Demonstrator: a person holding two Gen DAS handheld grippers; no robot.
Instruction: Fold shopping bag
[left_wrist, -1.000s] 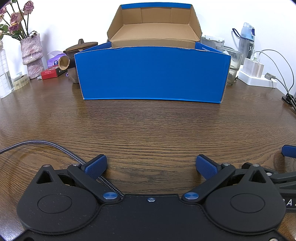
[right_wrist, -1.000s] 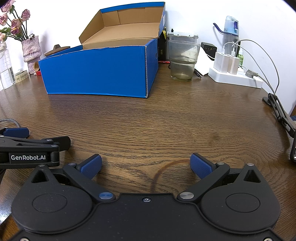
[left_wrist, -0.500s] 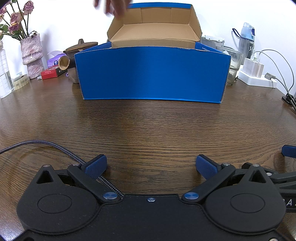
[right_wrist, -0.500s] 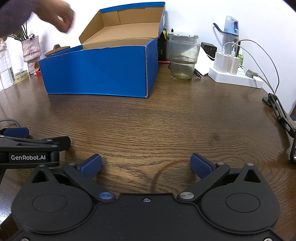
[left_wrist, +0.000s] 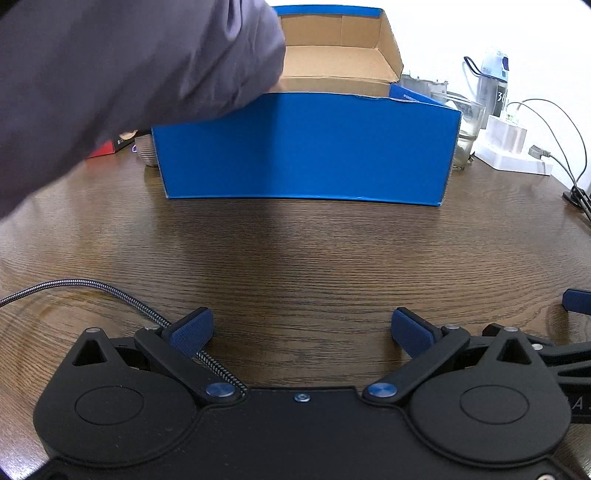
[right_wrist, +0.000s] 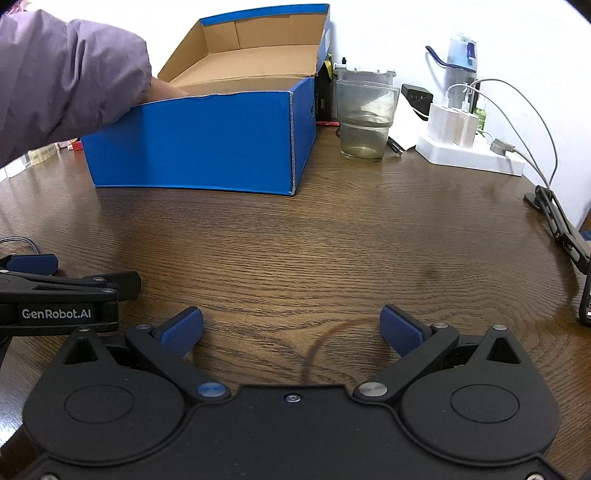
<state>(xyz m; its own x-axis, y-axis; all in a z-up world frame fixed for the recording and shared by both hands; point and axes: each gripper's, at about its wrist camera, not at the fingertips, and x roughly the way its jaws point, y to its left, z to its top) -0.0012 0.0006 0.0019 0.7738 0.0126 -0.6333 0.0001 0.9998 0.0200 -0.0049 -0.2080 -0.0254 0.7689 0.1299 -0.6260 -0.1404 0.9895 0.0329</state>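
Observation:
No shopping bag shows in either view. A blue cardboard box (left_wrist: 303, 147) (right_wrist: 199, 144) with its lid flipped up stands at the back of the wooden table (left_wrist: 295, 251). A person's arm in a grey-purple sleeve (left_wrist: 122, 74) (right_wrist: 62, 77) reaches into the box from the left; the hand (right_wrist: 166, 90) is partly hidden behind the box wall. My left gripper (left_wrist: 302, 330) rests on the table, open, nothing between its blue pads. My right gripper (right_wrist: 291, 326) lies beside it on the right, also open and holding nothing.
A braided cable (left_wrist: 92, 288) runs from the left to the left gripper. Behind and right of the box are a glass (right_wrist: 365, 122), a water bottle (right_wrist: 460, 62), a white power strip with chargers (right_wrist: 469, 147) and a black clamp (right_wrist: 557, 218) at the table's right edge.
The person's arm has come in from the upper left and reached down into the blue box, now covering the vase and items at back left. Neither gripper has moved.

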